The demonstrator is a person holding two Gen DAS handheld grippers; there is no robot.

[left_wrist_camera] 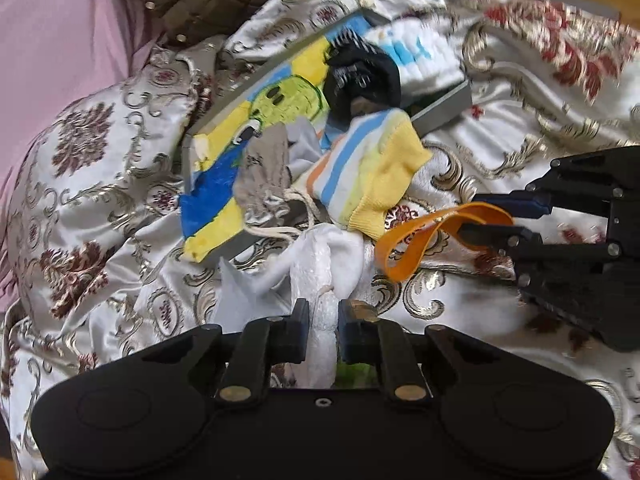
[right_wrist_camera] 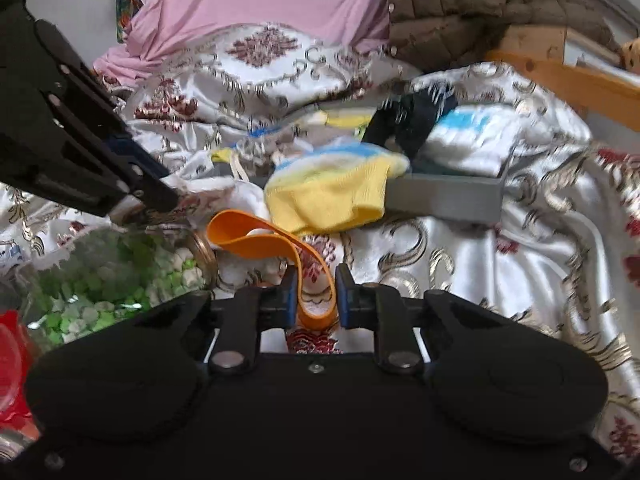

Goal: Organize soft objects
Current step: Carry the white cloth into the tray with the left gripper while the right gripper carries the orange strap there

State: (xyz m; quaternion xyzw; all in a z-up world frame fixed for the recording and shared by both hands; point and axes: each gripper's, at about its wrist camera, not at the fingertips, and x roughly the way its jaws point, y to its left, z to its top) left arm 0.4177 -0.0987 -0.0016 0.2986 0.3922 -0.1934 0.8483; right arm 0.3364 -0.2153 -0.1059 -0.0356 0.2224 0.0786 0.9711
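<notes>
My left gripper [left_wrist_camera: 323, 330] pinches a limp white cloth [left_wrist_camera: 320, 280] mid-bedspread [left_wrist_camera: 100, 208], my right gripper [right_wrist_camera: 316, 294] clamps the light, stretchy orange band [right_wrist_camera: 256, 236] (slippery, I'd judge) beside it, best gripped across doubled folds.

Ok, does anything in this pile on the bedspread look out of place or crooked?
Yes. The painted board sits tilted on the rumpled bedspread instead of flat, with a striped yellow sock and a black item draped over it. It is a rigid thing among soft ones, so it looks out of place.
</notes>
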